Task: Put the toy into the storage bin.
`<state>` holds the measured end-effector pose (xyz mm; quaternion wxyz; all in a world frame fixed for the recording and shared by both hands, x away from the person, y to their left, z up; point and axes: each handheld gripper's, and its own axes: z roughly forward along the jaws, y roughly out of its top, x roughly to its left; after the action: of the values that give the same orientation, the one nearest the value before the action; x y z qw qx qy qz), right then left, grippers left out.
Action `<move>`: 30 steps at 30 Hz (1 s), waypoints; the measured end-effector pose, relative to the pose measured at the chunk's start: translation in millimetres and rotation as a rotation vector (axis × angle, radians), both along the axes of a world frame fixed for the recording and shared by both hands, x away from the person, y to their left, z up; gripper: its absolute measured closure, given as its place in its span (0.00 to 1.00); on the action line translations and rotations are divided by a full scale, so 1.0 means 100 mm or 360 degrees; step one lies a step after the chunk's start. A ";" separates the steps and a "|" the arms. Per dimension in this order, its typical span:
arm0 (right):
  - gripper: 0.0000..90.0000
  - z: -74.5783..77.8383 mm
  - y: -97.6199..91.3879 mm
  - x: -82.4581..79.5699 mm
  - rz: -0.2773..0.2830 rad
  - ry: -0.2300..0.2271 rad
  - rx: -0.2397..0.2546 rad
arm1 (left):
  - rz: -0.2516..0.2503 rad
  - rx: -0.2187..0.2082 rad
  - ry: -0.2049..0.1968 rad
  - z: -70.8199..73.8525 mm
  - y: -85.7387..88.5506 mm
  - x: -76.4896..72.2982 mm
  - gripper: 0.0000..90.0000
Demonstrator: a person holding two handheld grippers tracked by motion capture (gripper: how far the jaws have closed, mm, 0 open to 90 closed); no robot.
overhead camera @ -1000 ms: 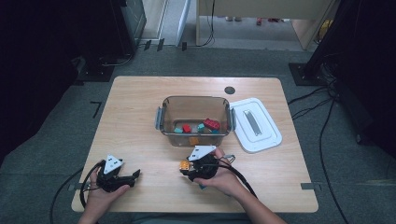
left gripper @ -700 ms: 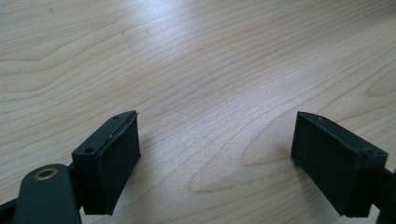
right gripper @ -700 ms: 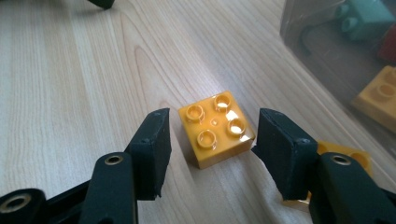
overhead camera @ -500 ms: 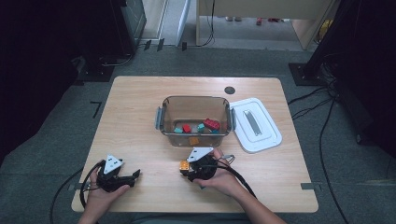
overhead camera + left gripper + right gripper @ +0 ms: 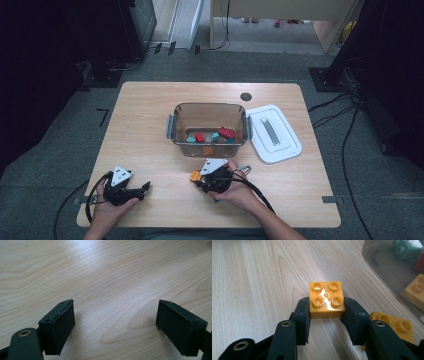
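An orange four-stud brick [image 5: 326,300] [image 5: 195,175] lies on the wooden table [image 5: 150,130] in front of the bin. My right gripper [image 5: 326,308] [image 5: 201,177] sits low over it. Its jaws have just been closing, and both pads now touch the brick's sides. A second, flatter orange brick [image 5: 395,325] lies just to the right of that gripper in the right gripper view. My left gripper [image 5: 142,189] [image 5: 116,317] rests near the table's front left, open, with bare wood between its pads.
A clear plastic bin [image 5: 207,106] stands mid-table holding a red brick [image 5: 226,132], a teal one [image 5: 190,139], an orange one [image 5: 207,150] and others. Its white lid [image 5: 272,132] lies flat to the right. A dark round hole [image 5: 245,96] marks the table's back.
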<state>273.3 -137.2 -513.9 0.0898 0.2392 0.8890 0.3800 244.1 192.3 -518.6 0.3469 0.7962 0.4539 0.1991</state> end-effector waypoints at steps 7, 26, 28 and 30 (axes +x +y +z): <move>0.67 0.00 0.00 0.00 0.0005 -0.0002 -0.0002 | 0.0000 0.0000 0.0000 0.00 0.00 0.00 0.17; 0.67 0.55 -0.17 0.03 -0.0015 -0.0077 0.0116 | 0.0003 -0.0003 0.0001 0.00 0.00 0.00 0.17; 0.67 0.62 -0.19 0.03 -0.0019 -0.0084 0.0126 | 0.0003 -0.0003 0.0001 0.00 0.00 0.00 0.17; 0.67 0.68 -0.21 0.04 -0.0018 -0.0094 0.0142 | 0.0003 -0.0003 0.0002 0.00 0.00 0.00 0.17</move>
<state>277.0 -158.3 -446.0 0.1073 0.2368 0.8667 0.4257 243.8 192.4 -518.6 0.3473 0.7956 0.4549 0.1986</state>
